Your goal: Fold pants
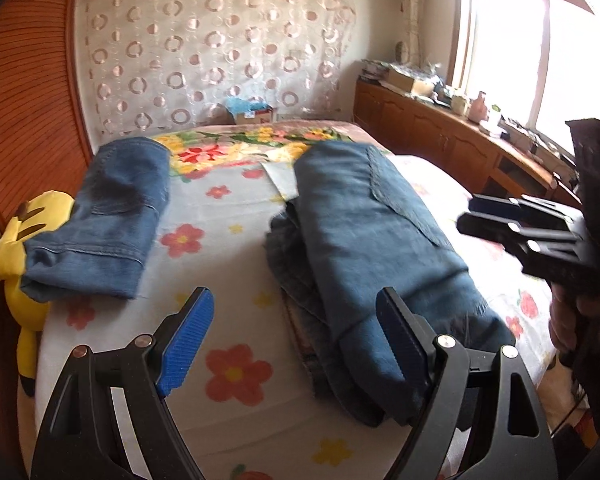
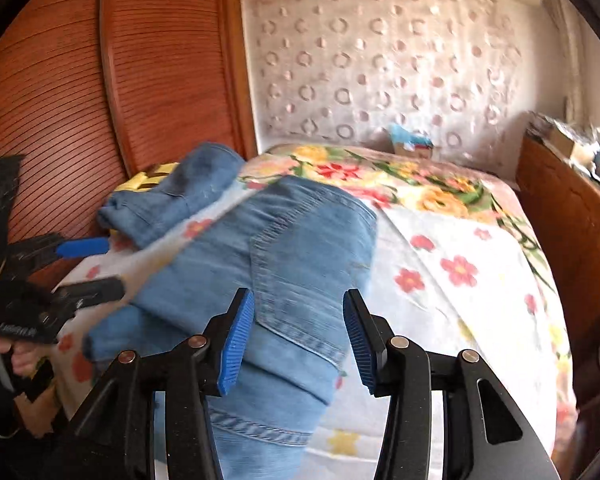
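We held the left gripper (image 1: 296, 340) wide open and the right gripper (image 2: 298, 338) half open, both empty, over the folded blue denim pants (image 2: 284, 248) on the flowered bed (image 2: 460, 240).

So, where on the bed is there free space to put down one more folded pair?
Bare sheet lies between the folded jeans by the yellow plush toy and the jeans in the middle. In the right wrist view, more bare sheet lies between those jeans and the wooden cabinet. The plush side is crowded.

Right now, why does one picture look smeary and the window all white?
Right wrist view: the folded blue denim jeans and patterned curtain are motion-blurred. Left wrist view: the bright window is glared out white, and the fisheye lens bends the ribbed wooden wardrobe.
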The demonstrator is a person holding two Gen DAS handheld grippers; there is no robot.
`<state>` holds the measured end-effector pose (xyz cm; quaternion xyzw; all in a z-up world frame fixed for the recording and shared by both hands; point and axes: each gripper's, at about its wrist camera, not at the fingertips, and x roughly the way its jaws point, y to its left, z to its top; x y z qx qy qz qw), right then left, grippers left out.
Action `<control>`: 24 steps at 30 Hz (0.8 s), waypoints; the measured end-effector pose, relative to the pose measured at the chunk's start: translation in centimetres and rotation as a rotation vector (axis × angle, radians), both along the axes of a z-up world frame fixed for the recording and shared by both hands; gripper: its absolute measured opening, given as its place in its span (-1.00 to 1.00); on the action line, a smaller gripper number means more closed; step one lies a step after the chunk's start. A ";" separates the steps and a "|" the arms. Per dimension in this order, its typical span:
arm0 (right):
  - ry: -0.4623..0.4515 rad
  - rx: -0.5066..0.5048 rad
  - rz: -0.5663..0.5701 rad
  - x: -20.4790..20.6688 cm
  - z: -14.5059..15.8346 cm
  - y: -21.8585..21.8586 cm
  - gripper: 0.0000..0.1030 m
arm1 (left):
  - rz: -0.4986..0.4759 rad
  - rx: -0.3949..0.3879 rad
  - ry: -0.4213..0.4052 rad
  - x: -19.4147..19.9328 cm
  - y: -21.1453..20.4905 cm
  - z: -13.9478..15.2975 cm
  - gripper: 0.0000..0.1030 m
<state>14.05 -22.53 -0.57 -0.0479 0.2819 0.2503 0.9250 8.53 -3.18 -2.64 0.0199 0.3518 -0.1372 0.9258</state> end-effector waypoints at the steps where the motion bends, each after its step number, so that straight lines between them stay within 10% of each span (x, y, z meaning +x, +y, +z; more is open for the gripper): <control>1: 0.009 0.008 -0.001 0.2 -0.3 -0.1 -0.06 | -0.008 0.004 0.009 -0.1 -0.2 -0.3 0.63; 14: 0.043 -0.013 0.026 1.8 1.4 -1.2 0.10 | -0.021 0.008 0.082 -1.1 -0.6 -3.6 0.61; 24: 0.090 -0.011 0.034 6.4 1.0 -0.3 0.16 | -0.118 -0.057 0.065 -2.8 -1.9 -2.9 -0.55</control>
